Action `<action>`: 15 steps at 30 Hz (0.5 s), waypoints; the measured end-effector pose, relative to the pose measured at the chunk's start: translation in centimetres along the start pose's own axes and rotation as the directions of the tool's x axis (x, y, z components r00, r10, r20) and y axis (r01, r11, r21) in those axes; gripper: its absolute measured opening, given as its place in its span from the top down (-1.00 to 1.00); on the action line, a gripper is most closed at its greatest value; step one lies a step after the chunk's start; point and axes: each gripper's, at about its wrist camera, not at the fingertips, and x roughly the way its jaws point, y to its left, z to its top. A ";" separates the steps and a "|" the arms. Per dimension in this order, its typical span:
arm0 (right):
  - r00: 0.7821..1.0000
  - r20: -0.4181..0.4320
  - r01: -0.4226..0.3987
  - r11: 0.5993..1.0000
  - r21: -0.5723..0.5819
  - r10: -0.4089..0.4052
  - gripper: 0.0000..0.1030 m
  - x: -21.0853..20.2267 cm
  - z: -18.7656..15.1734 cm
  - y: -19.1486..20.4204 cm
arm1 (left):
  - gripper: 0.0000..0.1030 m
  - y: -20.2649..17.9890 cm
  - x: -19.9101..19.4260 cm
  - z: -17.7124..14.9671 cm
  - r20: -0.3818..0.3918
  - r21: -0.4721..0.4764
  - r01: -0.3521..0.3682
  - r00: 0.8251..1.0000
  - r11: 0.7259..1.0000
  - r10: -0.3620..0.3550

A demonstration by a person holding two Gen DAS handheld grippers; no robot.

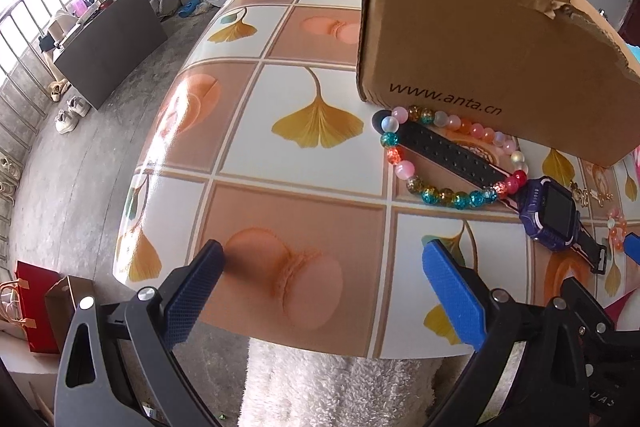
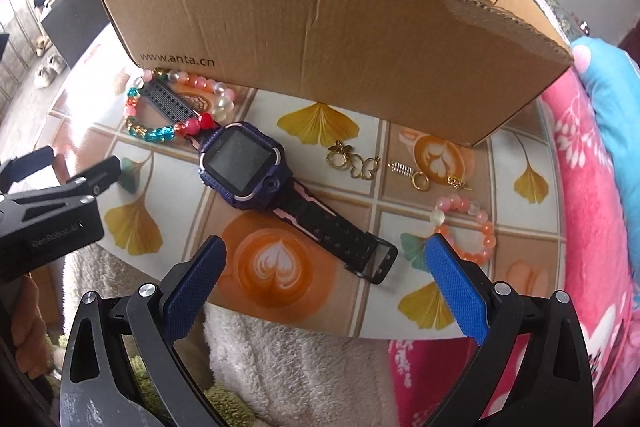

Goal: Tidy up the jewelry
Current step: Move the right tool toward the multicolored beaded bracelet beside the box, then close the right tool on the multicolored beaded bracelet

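Watch [image 2: 240, 167] lies flat just in front of the cardboard box [image 2: 320, 47], long axis diagonal: far strap threaded under the multicolour bead bracelet [image 2: 160, 131], buckle end toward the right gripper [image 2: 324, 287]. Right gripper nearer, jaws wide, empty, above table edge. Left gripper [image 1: 324, 275] also wide, empty, offset left. Gold charms [image 2: 360, 163] and pink bracelet [image 2: 468, 231] right of watch. Overlapping bracelet likely obstructs lift.

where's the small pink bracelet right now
In the right wrist view, the small pink bracelet lies on the table at right, beyond the right gripper's right finger, just right of the watch strap's buckle.
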 end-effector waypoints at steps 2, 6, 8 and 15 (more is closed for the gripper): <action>1.000 -0.006 0.015 1.000 -0.020 -0.015 -0.85 0.3 0.0 0.2 | -0.92 0.0 0.1 0.3 -0.002 0.010 0.002 1.000 1.000 -0.002; 1.000 0.000 0.014 0.999 -0.041 -0.014 -0.85 0.0 0.3 0.5 | -0.92 0.3 0.4 0.7 -0.014 0.010 0.025 1.000 1.000 -0.024; 0.999 0.032 0.005 0.999 -0.042 -0.003 -0.85 -0.8 1.0 0.4 | -0.92 0.2 0.6 1.0 -0.014 0.021 0.026 1.000 0.999 -0.025; 0.984 0.036 -0.174 0.985 -0.023 0.175 -0.85 -1.8 2.6 -0.2 | -0.92 0.5 1.2 1.7 -0.009 0.051 0.045 0.999 0.998 -0.045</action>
